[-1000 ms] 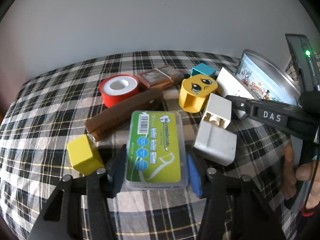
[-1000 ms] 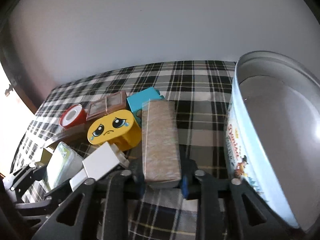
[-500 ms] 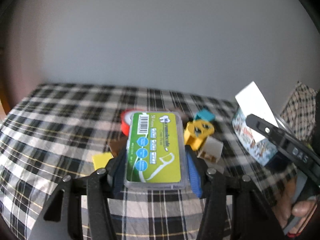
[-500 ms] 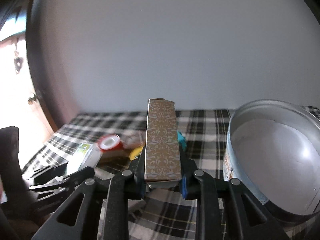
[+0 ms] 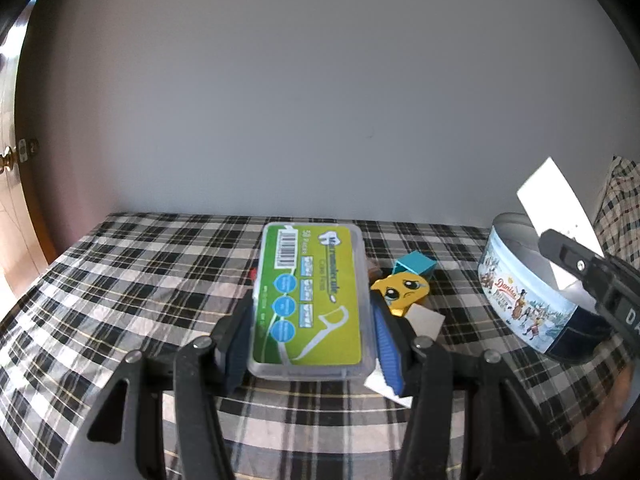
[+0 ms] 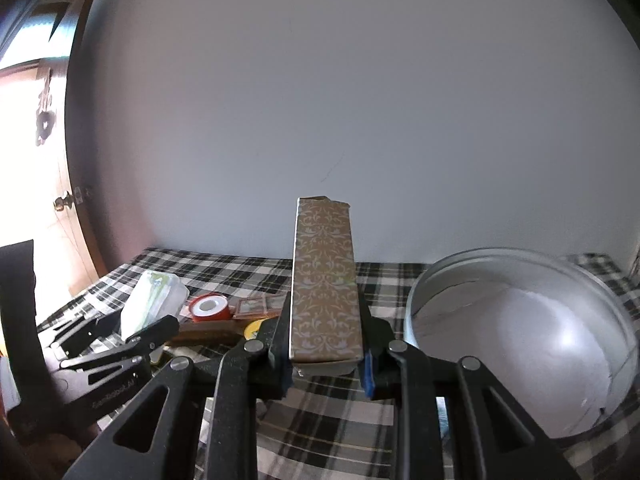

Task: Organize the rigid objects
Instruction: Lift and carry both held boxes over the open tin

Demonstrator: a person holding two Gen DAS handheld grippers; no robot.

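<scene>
Clamping a floss-pick box [image 5: 308, 300], the left gripper [image 5: 308, 344]; right gripper [image 6: 326, 354] squeezing a patterned brown carton [image 6: 324, 288].

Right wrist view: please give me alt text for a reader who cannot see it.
The right gripper clamps a long tan patterned box above a checked tablecloth, beside an open round tin at right. At left, the left gripper holds a clear floss-pick case.

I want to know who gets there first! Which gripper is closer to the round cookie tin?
Right. The right gripper hangs just beside the tin; the left gripper is farther off, across the table.
</scene>
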